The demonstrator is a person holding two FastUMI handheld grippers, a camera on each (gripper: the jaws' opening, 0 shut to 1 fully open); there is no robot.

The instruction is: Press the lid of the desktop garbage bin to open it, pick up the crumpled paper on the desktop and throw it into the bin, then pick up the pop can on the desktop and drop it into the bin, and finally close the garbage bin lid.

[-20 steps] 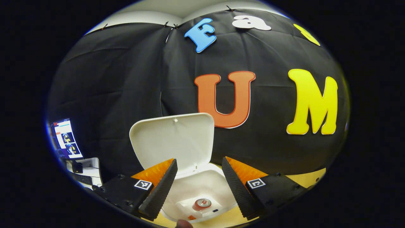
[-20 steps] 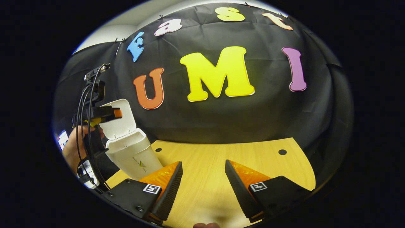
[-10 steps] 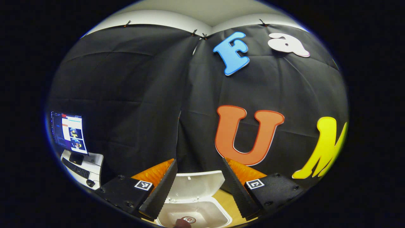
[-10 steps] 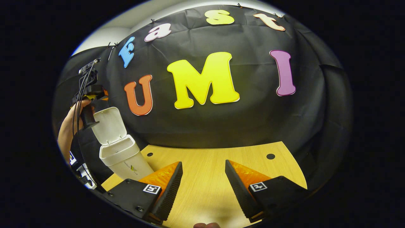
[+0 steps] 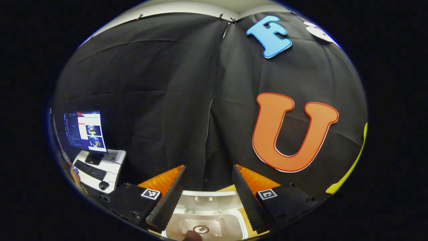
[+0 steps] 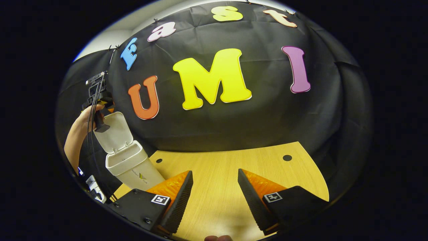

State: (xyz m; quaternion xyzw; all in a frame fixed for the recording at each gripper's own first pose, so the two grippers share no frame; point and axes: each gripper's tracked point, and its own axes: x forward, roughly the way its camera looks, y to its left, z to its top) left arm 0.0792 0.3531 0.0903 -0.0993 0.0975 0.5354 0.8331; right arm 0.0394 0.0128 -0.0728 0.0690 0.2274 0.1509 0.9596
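in the left gripper view, the left gripper point(image 5: 208, 201) has its two fingers wide apart with nothing between them, and it is above the garbage bin point(image 5: 234, 221). the bin is white and its mouth opens upward toward the camera. its lid point(image 5: 209, 200) is open and stands up at the far side of the mouth, seen almost edge-on between the fingers. deep inside the bin lies the pop can point(image 5: 201, 229), and we see its round top end, so its long axis points up toward the camera. at the far left there is a monitor point(image 5: 86, 132) on a white desk point(image 5: 115, 160), with a keyboard point(image 5: 89, 170) and a mouse point(image 5: 103, 183). in the right gripper view, the right gripper point(image 6: 214, 197) also has its fingers wide apart and holds nothing, over the wooden table point(image 6: 227, 167). the garbage bin point(image 6: 133, 167) stands upright at the left end of the table, its long axis vertical and its body narrower at the bottom. its lid point(image 6: 112, 132) is raised and leans back to the left. a hand point(image 6: 87, 117) holds the left gripper point(image 6: 97, 97) just beside the top edge of the lid; i cannot tell if they touch.
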